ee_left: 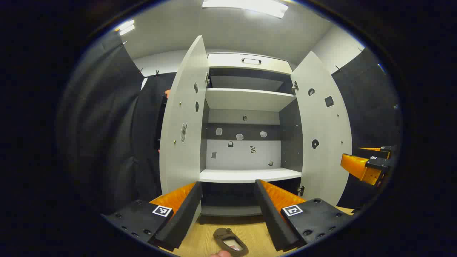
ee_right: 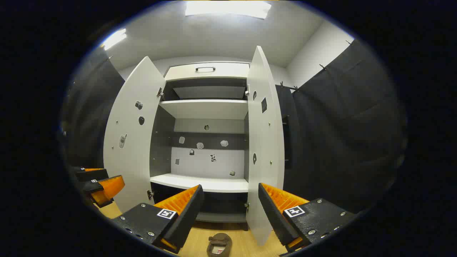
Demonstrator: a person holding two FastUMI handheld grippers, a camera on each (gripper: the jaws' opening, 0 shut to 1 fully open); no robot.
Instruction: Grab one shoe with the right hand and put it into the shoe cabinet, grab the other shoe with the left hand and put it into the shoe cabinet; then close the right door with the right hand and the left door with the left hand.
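- Standing open, the shoe cabinet (ee_left: 246, 117) has two doors: the left door (ee_left: 184, 121) and the right door (ee_left: 323, 132).
- One brown shoe (ee_left: 230, 242) lies on the wooden floor (ee_left: 200, 239) in front of the cabinet, low between the fingers in each view.
- Left gripper (ee_left: 228, 200) — jaws spread wide, holding nothing.
- Right gripper (ee_right: 228, 203) — also wide apart and empty.
- The left gripper view catches the right gripper at its right edge; the right gripper view catches the left gripper at its left edge.
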